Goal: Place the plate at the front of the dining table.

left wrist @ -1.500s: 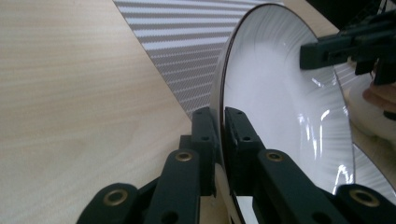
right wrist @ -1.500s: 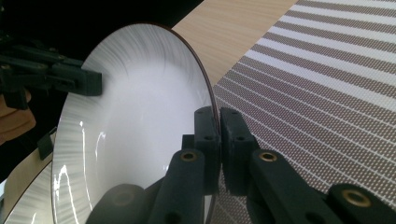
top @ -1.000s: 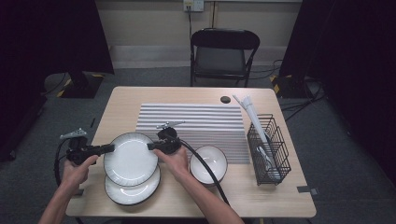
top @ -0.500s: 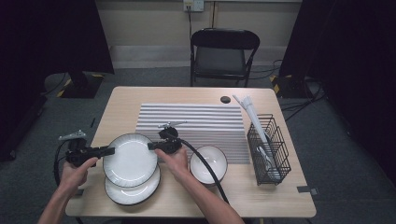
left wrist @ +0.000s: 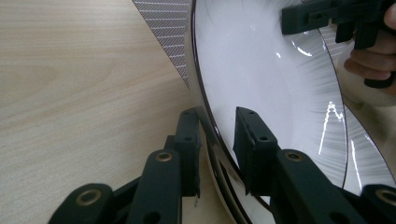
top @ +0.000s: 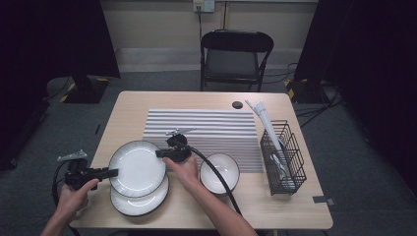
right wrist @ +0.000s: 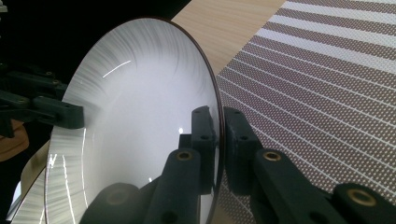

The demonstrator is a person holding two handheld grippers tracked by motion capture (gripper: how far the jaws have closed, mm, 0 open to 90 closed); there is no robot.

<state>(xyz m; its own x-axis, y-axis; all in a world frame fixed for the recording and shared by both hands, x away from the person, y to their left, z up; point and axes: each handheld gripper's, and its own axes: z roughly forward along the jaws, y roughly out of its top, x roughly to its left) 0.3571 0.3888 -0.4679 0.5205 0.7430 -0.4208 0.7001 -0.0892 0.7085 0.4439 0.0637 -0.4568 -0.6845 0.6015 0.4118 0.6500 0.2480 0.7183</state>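
Plate (top: 137, 168) lies tilted, right tongs (top: 160, 153) gripping rim.

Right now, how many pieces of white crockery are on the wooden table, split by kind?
White round plates with dark rims: 2, upper plate, lower plate
White round bowl with dark rim: 1
Total: 3

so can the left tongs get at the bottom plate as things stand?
Probably not cleanly. The top plate covers most of the bottom plate, and the left tongs straddle the top plate's rim, jaws just opened. The right tongs clamp its far edge, so it needs lifting away first.
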